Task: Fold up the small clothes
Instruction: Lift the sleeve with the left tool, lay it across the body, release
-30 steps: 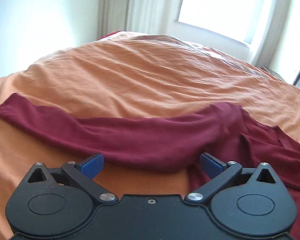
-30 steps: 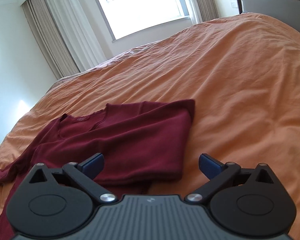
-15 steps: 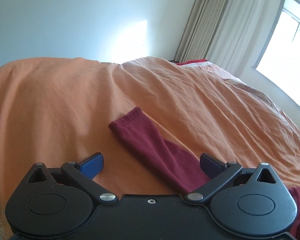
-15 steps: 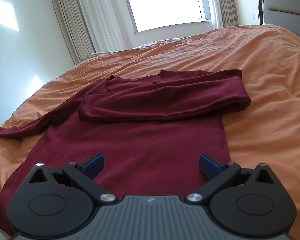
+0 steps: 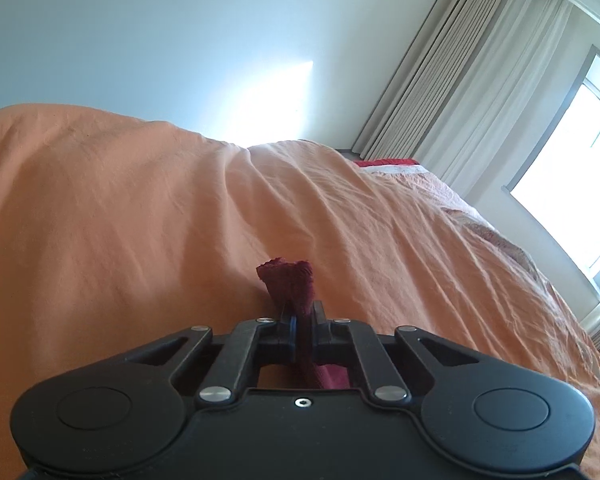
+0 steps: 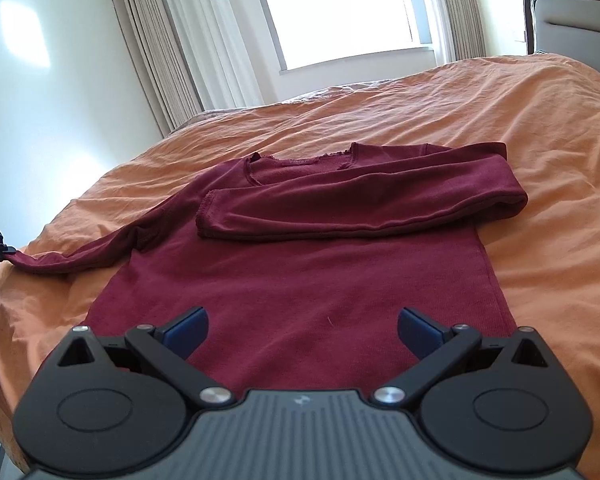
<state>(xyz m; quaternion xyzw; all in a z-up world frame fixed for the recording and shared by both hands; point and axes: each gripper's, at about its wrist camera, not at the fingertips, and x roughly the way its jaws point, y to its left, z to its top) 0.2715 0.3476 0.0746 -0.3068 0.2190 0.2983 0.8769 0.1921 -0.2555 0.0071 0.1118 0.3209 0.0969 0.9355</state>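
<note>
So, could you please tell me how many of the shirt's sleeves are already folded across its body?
1: one sleeve lies folded across the chest; the other sleeve stretches out sideways, cuff pinched in the left gripper.

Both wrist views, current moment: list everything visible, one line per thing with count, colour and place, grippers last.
long-sleeved top: one, dark red, spread flat on the bedspread; one sleeve already folded across the chest, the other sleeve stretched out to the side.
sleeve cuff: one, dark red, bunched and sticking out past the left gripper's pads.
bedspread: one, orange, wrinkled, covering the bed.
curtains: beige, hanging beside the window.
window: one, bright, behind the bed.
headboard: one, dark frame with a grey panel, top right of the right wrist view.
left gripper: black, jaws just closed, clamped on the cuff.
right gripper: black with blue pads, open above the top's hem, nothing between the jaws.
</note>
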